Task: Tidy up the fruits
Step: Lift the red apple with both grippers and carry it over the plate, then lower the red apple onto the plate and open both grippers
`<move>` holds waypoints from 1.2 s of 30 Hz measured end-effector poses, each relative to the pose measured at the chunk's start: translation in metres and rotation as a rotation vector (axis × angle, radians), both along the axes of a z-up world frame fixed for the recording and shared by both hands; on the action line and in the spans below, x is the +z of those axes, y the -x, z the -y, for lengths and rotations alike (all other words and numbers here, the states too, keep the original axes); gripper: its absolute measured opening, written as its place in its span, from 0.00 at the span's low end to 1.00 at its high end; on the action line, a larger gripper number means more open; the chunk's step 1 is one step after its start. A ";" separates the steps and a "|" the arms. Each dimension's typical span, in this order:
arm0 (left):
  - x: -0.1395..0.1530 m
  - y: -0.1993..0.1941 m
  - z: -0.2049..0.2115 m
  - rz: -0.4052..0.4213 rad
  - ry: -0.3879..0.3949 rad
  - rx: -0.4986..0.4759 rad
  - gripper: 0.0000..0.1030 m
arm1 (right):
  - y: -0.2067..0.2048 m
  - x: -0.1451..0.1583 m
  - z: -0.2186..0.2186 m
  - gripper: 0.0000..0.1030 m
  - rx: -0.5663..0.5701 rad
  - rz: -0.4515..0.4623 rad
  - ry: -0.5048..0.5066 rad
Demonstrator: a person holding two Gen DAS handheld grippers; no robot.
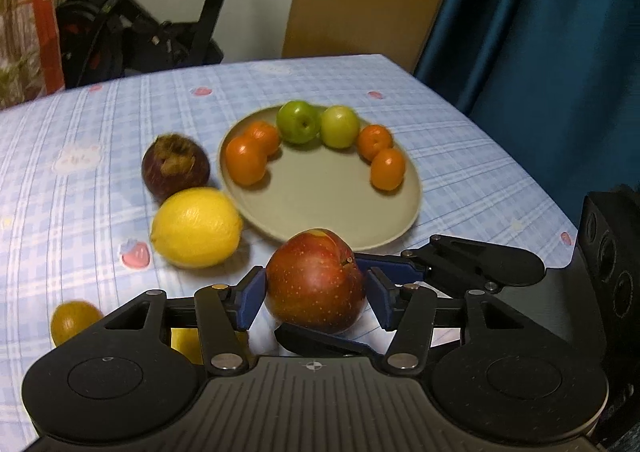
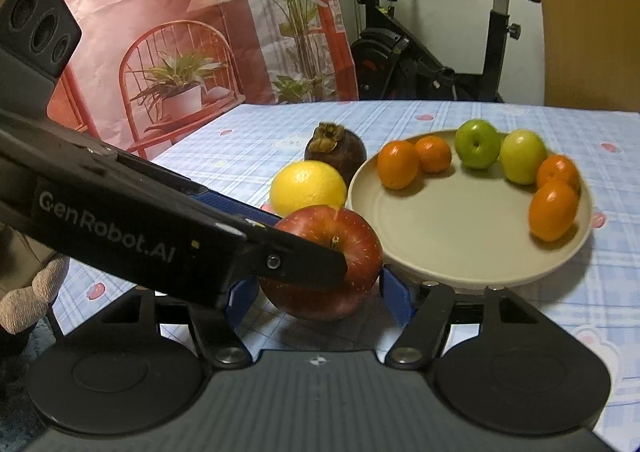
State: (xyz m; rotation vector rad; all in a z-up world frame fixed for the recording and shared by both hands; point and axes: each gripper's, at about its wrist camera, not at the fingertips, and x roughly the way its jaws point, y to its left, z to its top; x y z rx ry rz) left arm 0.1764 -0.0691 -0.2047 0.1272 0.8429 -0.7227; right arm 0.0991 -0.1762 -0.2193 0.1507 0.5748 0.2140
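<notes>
Where oranges (image 1: 246, 160) ring it; beige plate (image 1: 332, 207), two green apples (image 1: 299, 121) too.

Small orange fruit (image 1: 74, 320) half hidden behind left gripper's linkage, yellow object (image 1: 187, 344) glimpsed only through frame gaps, red apple (image 2: 340, 248) partly covered by crossing gripper finger, exercise bike (image 1: 156, 7) cut off at top edge.

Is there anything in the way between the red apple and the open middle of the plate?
Nothing visible. The red apple sits on the cloth just off the plate and its near rim, whose centre is bare. The oranges and green fruits line the far rim only; the lemon lies off to the side.
</notes>
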 end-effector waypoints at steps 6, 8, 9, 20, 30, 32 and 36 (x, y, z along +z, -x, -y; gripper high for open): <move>0.024 0.002 0.016 0.074 0.001 -0.032 0.56 | 0.003 0.022 0.011 0.66 -0.045 0.053 0.009; 0.031 -0.002 0.023 0.092 0.009 -0.039 0.56 | 0.001 0.031 0.018 0.66 -0.057 0.064 0.017; 0.035 -0.004 0.027 0.099 0.017 -0.042 0.56 | -0.001 0.035 0.022 0.66 -0.061 0.069 0.020; 0.032 -0.053 0.058 0.049 0.104 -0.037 0.55 | -0.040 0.050 0.063 0.66 -0.091 0.029 0.092; 0.000 -0.089 0.064 -0.047 0.133 0.004 0.55 | -0.078 0.027 0.077 0.66 -0.079 -0.076 0.146; -0.004 -0.095 0.065 -0.059 0.136 0.004 0.55 | -0.082 0.024 0.078 0.66 -0.078 -0.088 0.152; -0.012 -0.106 0.068 -0.075 0.140 0.006 0.55 | -0.090 0.020 0.080 0.66 -0.073 -0.107 0.177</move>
